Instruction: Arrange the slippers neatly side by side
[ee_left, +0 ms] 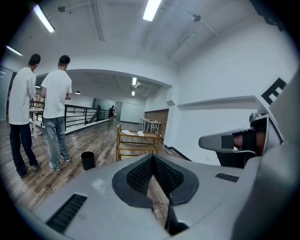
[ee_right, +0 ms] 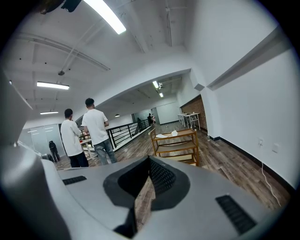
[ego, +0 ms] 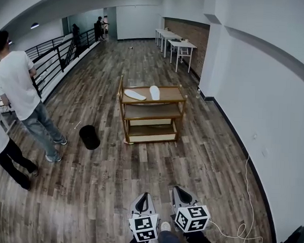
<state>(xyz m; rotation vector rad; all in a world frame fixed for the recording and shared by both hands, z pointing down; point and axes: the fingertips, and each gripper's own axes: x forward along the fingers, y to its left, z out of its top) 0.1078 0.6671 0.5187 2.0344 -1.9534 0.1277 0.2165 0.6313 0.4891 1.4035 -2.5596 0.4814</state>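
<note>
Two white slippers lie on the top shelf of a wooden rack (ego: 179,113) in the middle of the room. The left slipper (ego: 135,95) lies slanted and the right slipper (ego: 154,92) points away, with a gap between them. They show small and far off in the left gripper view (ee_left: 126,132) and in the right gripper view (ee_right: 161,136). My left gripper (ego: 144,195) and right gripper (ego: 181,189) hang close to my body at the bottom of the head view, well short of the rack. Both are shut and hold nothing.
A black bin (ego: 89,137) stands on the wood floor left of the rack. Two people (ego: 21,94) stand at the left by a railing (ego: 59,57). White tables (ego: 179,46) line the far right wall. A white cable (ego: 243,220) trails along the right wall.
</note>
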